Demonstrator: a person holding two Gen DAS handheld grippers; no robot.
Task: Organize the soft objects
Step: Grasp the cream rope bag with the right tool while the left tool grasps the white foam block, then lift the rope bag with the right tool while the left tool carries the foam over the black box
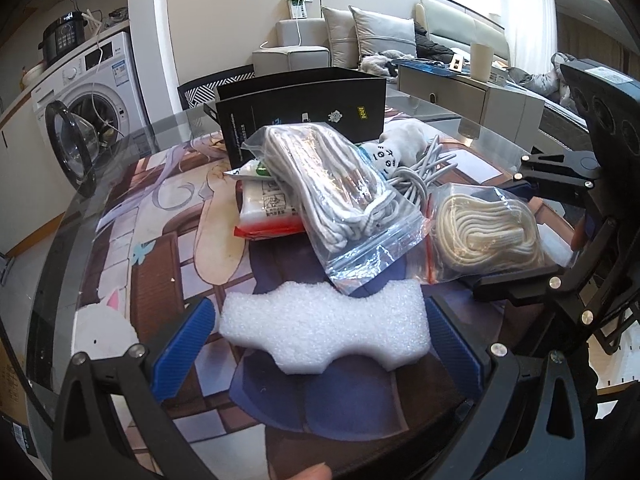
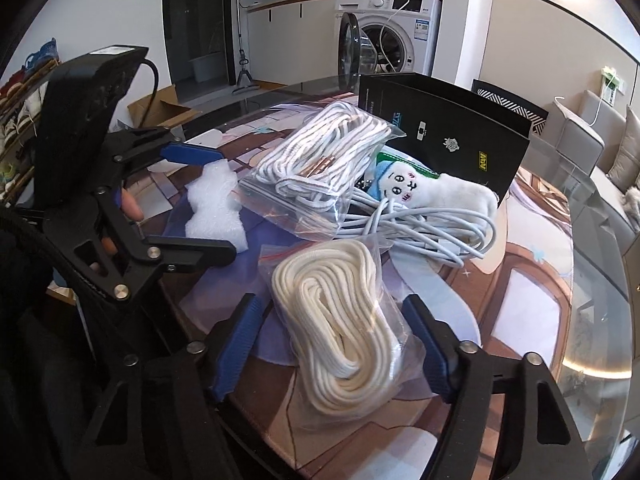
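A white foam piece point(image 1: 326, 326) lies on the printed mat between the open fingers of my left gripper point(image 1: 320, 344); it also shows in the right wrist view point(image 2: 214, 208). A clear bag of cream rope point(image 2: 340, 328) lies between the open fingers of my right gripper point(image 2: 332, 344); it also shows in the left wrist view point(image 1: 486, 230). A bag of grey-white rope point(image 1: 332, 188) point(image 2: 316, 160), a white plush toy point(image 2: 432, 194), a grey cable point(image 2: 420, 224) and a tissue pack point(image 1: 268, 208) lie heaped behind.
A black open box point(image 1: 304, 116) point(image 2: 444, 136) stands behind the heap. The glass table edge point(image 1: 60, 240) curves at the left. A washing machine point(image 1: 92, 92) with its door open stands beyond the table. A sofa point(image 1: 360, 40) is at the back.
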